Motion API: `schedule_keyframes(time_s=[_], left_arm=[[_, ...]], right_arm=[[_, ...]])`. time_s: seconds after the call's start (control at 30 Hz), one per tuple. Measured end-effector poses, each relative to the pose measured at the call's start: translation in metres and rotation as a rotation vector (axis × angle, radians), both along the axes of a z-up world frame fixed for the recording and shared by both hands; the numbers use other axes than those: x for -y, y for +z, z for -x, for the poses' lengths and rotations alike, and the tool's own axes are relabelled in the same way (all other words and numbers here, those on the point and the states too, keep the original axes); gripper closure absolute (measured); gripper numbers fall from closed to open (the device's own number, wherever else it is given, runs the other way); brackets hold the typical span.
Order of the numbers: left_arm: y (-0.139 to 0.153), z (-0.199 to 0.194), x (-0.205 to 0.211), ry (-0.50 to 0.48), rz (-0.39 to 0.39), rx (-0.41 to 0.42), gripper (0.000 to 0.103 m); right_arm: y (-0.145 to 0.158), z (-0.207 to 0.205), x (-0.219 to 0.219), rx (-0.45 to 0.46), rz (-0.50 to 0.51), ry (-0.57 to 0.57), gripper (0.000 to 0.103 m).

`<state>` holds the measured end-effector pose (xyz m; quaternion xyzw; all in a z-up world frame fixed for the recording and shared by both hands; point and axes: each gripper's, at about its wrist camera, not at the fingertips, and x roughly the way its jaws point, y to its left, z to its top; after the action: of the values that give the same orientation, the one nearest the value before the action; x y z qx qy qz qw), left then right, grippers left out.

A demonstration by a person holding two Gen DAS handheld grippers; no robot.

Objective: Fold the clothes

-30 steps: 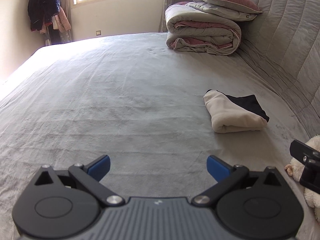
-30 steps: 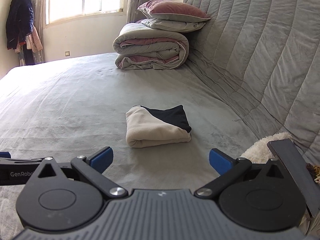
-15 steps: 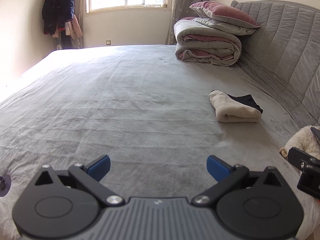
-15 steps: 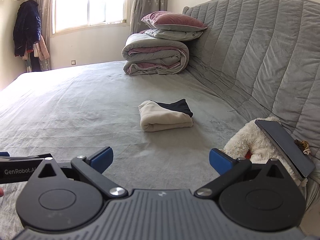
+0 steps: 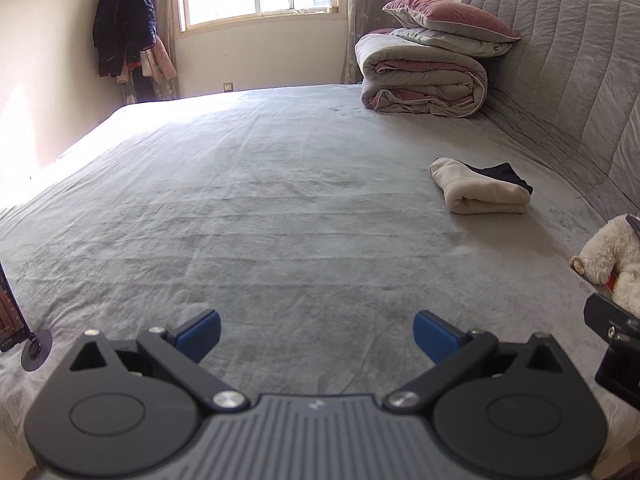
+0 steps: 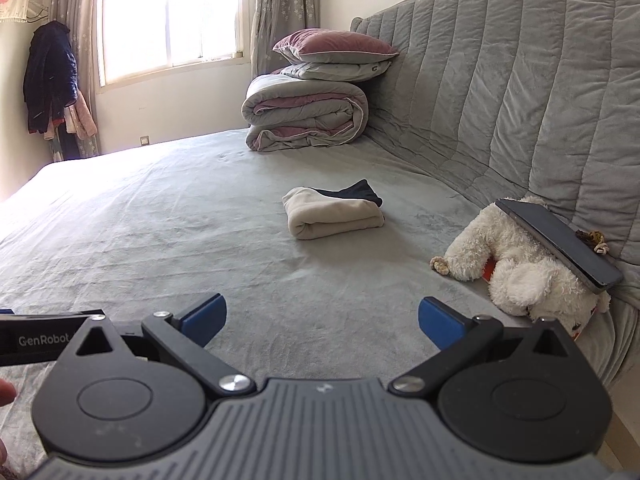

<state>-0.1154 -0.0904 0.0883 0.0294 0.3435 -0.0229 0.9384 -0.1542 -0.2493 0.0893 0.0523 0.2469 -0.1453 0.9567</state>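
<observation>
Bedspread (image 5: 248,208): plain grey. Headboard (image 6: 520,100): grey, quilted in vertical channels. Folded garment (image 6: 334,216): cream, with black part at rear. Duvet (image 6: 306,114): grey outside, mauve inside, white piping. Top pillow (image 6: 334,44): mauve. Toy (image 6: 516,264): white plush. Tablet (image 6: 558,244): dark grey. Jacket (image 5: 122,20): navy. Pads (image 5: 200,330): blue, on black linkages.

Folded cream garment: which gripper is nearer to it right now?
Right. The right gripper faces the folded cream garment almost straight ahead; the left gripper has it farther off to its right.
</observation>
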Motion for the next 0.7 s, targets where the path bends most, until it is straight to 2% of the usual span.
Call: schedule_keyframes(time_s=[0.17, 0.7], left_arm=[[-0.01, -0.003, 0.002, 0.0, -0.012, -0.015, 0.001], [-0.028, -0.024, 0.003, 0.03, -0.021, -0.044, 0.001]], right_arm=[[-0.004, 0.003, -0.004, 0.016, 0.045, -0.017, 0.0], [-0.026, -0.017, -0.01, -0.012, 0.031, 0.021, 0.0]])
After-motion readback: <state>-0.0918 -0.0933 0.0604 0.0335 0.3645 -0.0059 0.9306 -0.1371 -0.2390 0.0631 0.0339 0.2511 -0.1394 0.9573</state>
